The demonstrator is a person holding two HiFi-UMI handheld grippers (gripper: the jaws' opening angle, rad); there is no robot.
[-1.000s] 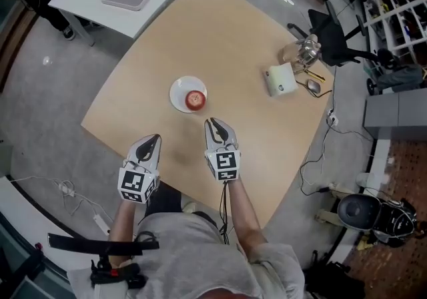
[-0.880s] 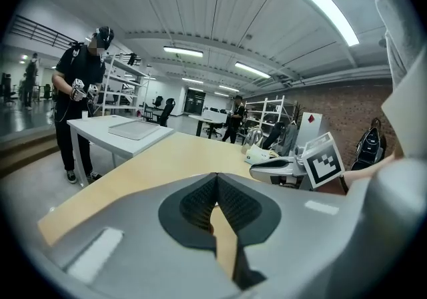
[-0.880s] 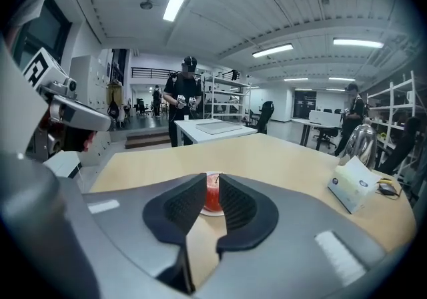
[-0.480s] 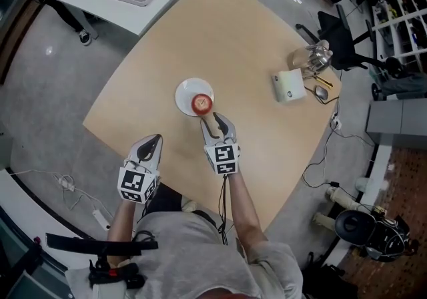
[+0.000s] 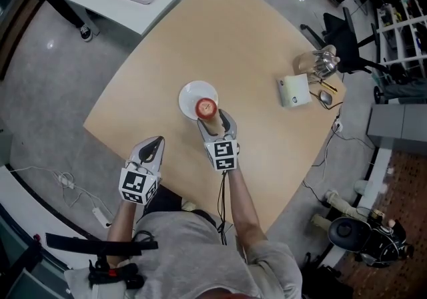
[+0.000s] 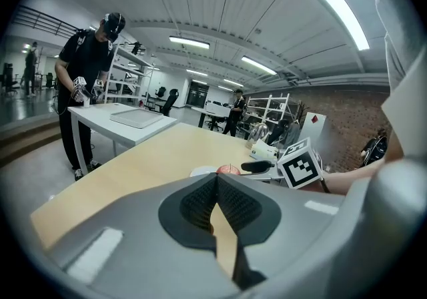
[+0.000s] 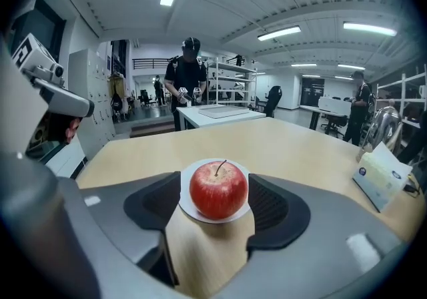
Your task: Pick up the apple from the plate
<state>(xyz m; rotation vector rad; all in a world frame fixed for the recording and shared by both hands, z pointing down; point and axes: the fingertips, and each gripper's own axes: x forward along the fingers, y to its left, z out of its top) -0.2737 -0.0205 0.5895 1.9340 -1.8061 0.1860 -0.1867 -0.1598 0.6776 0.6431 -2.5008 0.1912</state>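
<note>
My right tongs (image 5: 215, 117), just opening, stand apart with the apple (image 7: 218, 190) framed between them, untouched; closing off-centre could roll it off the plate (image 5: 189, 94). Left tongs (image 6: 215, 183) are together, empty.

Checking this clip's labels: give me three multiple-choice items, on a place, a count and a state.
1. Where is the apple? A on the floor; B on the white plate; C beside it.
2. How many apples are on the table? A one; B two; C three.
3. How do the right gripper's jaws stand? A clamped on the apple; B shut, empty; C apart, clear of the apple.
1 B: the right gripper view shows it on the plate. 2 A: the head view shows only one. 3 C: the jaws have just been opening, and the apple shows in their gap, unpressed.
</note>
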